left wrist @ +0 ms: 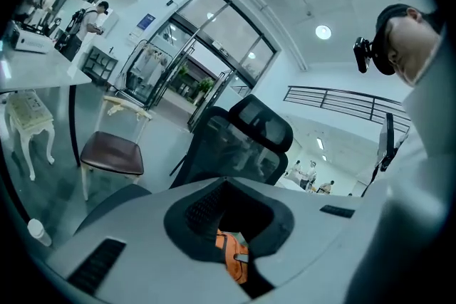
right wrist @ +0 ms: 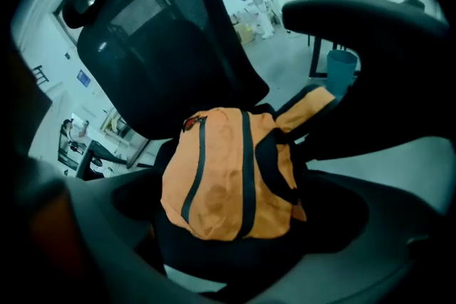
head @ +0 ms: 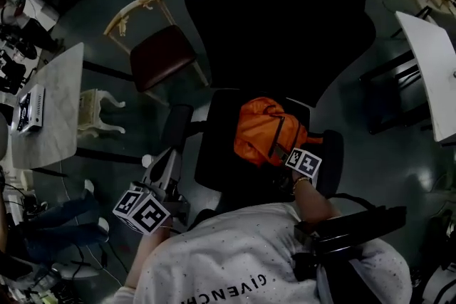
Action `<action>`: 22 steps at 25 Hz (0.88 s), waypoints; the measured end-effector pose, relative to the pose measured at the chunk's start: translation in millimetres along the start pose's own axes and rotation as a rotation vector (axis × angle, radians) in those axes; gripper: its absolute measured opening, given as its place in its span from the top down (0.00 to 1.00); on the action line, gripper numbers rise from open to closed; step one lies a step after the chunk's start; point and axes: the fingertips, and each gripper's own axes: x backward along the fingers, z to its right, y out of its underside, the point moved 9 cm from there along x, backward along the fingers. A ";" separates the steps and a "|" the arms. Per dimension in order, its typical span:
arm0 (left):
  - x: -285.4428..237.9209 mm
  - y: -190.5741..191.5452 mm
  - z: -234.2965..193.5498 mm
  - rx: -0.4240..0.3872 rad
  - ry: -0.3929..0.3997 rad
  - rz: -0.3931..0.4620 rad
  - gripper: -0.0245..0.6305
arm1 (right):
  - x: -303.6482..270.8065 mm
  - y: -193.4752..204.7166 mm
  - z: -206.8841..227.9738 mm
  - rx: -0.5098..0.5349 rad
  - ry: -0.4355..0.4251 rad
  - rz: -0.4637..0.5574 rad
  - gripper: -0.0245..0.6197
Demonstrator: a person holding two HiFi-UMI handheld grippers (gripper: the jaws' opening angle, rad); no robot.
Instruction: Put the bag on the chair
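**Resting the bag on the chair: release left to the right gripper**

The right gripper is judged to be closed narrowly on the black strap at the near end of the orange bag. The bag is found straight ahead of that gripper, its long axis directed away toward the backrest. It is already borne by the seat of the black office chair.

The left gripper is held empty, jaws apart, beside an armrest and farther from the bag. The bag's zip is seen closed and its contents are hidden. Only a release is judged to be left.
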 end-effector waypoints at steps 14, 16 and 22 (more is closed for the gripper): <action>64.9 -19.7 18.0 -0.092 0.204 0.147 0.96 | 116.4 12.4 -36.1 -0.163 -0.028 0.249 0.01; 93.6 -21.4 14.3 -0.101 0.217 0.167 0.96 | 145.2 11.4 -44.2 -0.123 -0.004 0.360 0.02; 171.3 -18.4 9.2 -0.074 0.255 0.219 0.96 | 255.8 22.5 -94.7 -0.003 -0.164 0.598 0.60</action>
